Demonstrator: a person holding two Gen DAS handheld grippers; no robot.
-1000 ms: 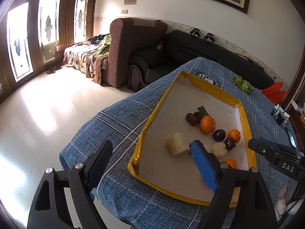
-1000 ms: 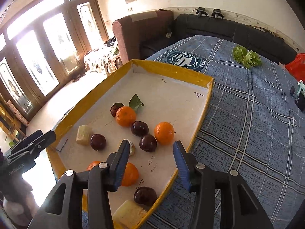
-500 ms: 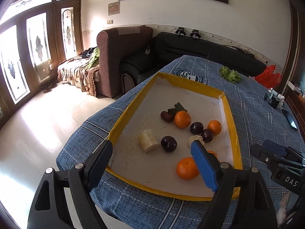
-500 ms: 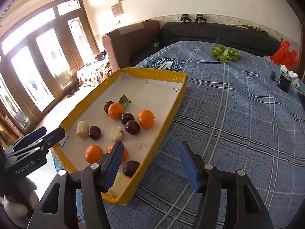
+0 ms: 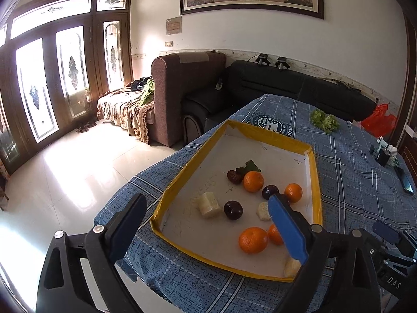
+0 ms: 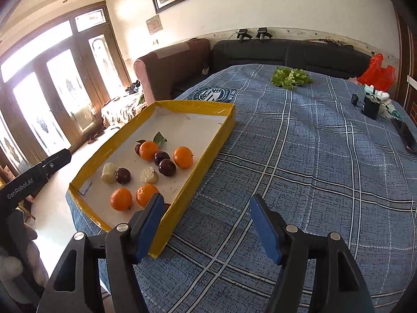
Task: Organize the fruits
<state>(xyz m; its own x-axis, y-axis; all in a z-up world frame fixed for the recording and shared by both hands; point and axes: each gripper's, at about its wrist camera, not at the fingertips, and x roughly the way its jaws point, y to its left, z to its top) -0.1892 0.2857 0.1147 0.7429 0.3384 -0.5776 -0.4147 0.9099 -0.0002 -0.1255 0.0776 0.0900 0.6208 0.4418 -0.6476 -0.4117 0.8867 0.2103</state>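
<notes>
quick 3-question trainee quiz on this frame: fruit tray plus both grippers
1. How many oranges can be seen in the yellow-edged tray?
2. True or false: the right gripper is shut on an orange.
3. The green leafy bunch lies: A) inside the tray, B) on the blue plaid cloth beyond the tray, C) between the left gripper's fingers.

Key: 1) Four. 2) False: it is open and holds nothing. 3) B.
</notes>
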